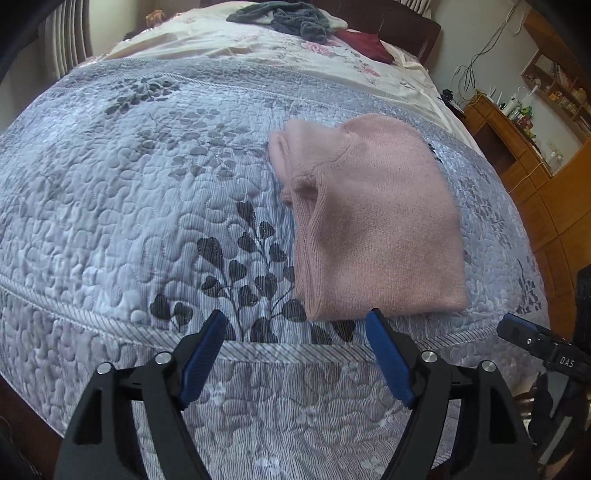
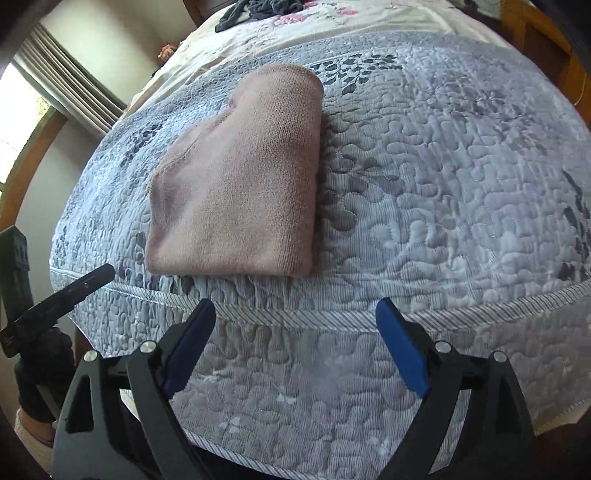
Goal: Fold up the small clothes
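1. Pink knit garment (image 1: 373,221) is lying folded into a compact block on the quilted bedspread (image 1: 129,192), just beyond the left gripper (image 1: 295,325) and a little toward its right jaw; in the right wrist view the garment (image 2: 240,184) is sitting ahead of the right gripper (image 2: 295,314), off toward its left jaw.

2. Both pairs of jaws are standing wide open and holding nothing; neither is touching the fabric, and both are hovering near the bed's front edge.

3. Judging by its tidy outline, this piece is looking folded or nearly so. A sleeve or collar part is bulging out at the corner farthest from the left jaws, so a final tuck or smoothing may be remaining.

4. Far beyond the jaws, a dark grey heap of clothes (image 1: 291,18) and a maroon cloth (image 1: 365,44) are lying at the head of the bed; these are probably waiting for folding.

5. Layers inside the pink block are hidden, so how many folds it holds is unclear. The grey heap is too distant to count pieces.
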A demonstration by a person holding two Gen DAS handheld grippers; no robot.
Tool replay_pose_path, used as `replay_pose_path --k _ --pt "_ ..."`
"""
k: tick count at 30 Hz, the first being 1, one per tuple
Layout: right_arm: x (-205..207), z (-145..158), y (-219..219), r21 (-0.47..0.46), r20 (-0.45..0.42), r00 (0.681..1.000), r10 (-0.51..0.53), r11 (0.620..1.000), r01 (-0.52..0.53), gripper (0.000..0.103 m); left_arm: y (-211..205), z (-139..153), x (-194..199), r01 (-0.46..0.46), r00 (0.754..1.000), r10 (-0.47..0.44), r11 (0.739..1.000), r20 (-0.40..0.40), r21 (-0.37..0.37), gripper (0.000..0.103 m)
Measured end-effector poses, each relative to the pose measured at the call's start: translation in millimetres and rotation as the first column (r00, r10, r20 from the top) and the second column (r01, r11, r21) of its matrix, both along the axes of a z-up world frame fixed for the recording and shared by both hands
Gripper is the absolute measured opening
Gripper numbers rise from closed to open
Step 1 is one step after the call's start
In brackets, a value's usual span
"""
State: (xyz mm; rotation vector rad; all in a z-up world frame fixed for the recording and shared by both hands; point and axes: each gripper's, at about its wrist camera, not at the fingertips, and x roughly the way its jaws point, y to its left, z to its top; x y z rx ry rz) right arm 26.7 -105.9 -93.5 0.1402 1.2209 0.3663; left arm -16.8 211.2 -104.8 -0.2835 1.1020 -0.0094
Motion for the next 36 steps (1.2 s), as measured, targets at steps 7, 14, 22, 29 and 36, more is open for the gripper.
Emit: replay_pose_path --k 7,14,22,29,36 --pt "-29.2 24.6 7.4 -0.078 0.043 0.999 -0.016 0.997 0.019 0.091 -9.5 20.8 -26.8 -0.009 1.0 0.009 0.999 0.001 0.047 0.08" --pt "-57.4 45.8 19.7 -0.107 0.081 0.997 -0.01 0.994 0.019 0.092 -17.6 38.8 -50.7 -0.008 1.0 0.007 0.997 0.007 0.08 0.08" --pt "-82.9 68.6 36.3 -0.153 0.128 0.992 -0.004 0.988 0.024 0.095 -26.0 58.6 -75.7 0.0 0.999 -0.006 0.99 0.038 0.141 0.081" --pt "-91.1 81.8 43.4 -0.192 0.165 0.986 -0.002 0.981 0.034 0.098 -30.3 71.9 -88.8 -0.01 0.998 -0.002 0.981 0.065 0.192 0.084" --pt "-95.7 90.0 46.0 -0.228 0.181 0.983 -0.018 0.972 0.06 0.1 -36.2 80.4 -94.4 -0.014 0.997 -0.002 0.974 0.072 0.224 0.085"
